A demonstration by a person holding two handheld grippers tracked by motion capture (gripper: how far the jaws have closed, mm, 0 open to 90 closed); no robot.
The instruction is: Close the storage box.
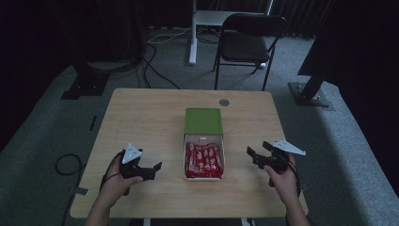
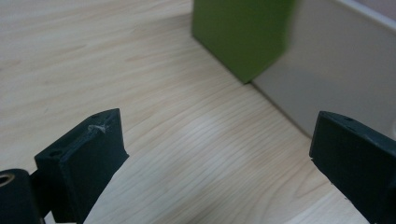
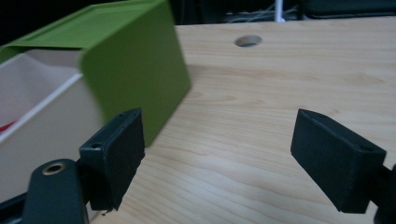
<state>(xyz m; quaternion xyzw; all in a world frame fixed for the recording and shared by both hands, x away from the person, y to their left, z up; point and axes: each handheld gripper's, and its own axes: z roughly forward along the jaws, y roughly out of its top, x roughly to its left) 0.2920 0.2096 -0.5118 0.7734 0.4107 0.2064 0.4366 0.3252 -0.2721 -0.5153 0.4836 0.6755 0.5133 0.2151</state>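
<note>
Pale wooden desk (image 1: pixel 141 122) with fine grain, smooth, faint sheen. Matt green box sleeve (image 1: pixel 203 120) over a matt white drawer (image 3: pixel 42 126), card-like. Glossy red wrappers (image 1: pixel 204 161) inside. Black matt plastic tongs (image 2: pixel 219 154), one face lightly scuffed; right tongs (image 3: pixel 224 154) matt too.

Left tongs (image 1: pixel 157 165), right tongs (image 1: pixel 256 151) agape

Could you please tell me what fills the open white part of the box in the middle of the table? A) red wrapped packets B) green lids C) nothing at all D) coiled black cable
A: in the high view the white tray, pulled out of its green sleeve, holds a row of red wrapped packets, while each open claw rests apart from it at either side.
</note>
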